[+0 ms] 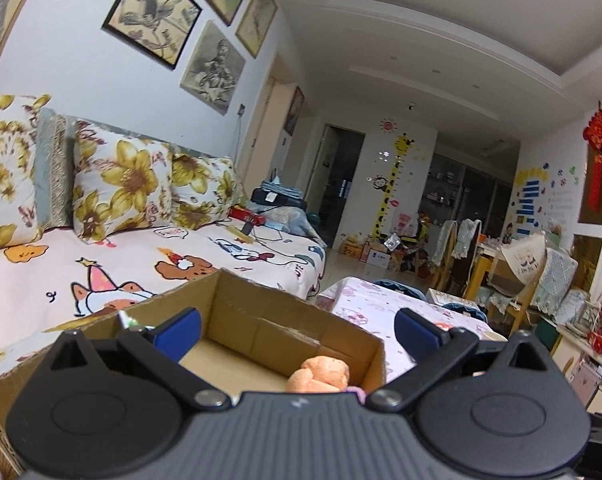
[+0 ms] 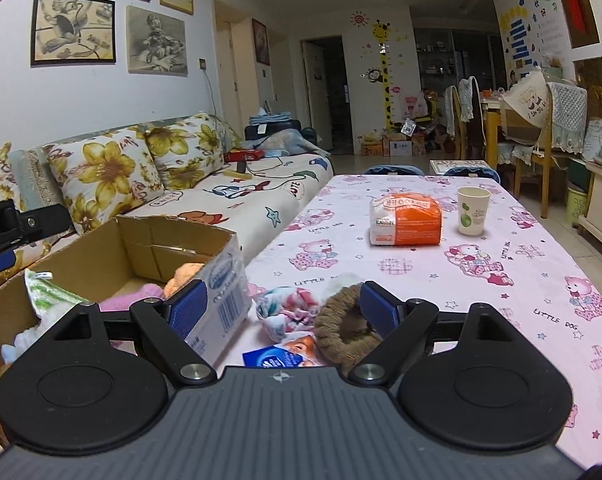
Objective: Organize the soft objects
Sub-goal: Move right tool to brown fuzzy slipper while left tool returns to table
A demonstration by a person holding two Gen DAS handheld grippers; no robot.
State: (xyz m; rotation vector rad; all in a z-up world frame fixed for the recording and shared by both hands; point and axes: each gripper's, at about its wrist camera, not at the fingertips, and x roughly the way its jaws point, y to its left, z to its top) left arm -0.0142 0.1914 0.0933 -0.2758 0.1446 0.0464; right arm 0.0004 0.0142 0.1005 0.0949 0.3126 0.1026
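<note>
Pink tablecloth (image 2: 501,280) carries my leftovers: with my right gripper (image 2: 283,306) spread wide I frame the scrunchie (image 2: 341,316) (box (image 2: 229,280) alongside); my left gripper (image 1: 297,328) gapes empty over it.

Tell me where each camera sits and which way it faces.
Left wrist: on the left gripper, over the cardboard box, facing the sofa; own open jaws show.
Right wrist: on the right gripper, over the table, facing the brown scrunchie; open jaws show.
Shared: box, sofa, orange plush.
</note>
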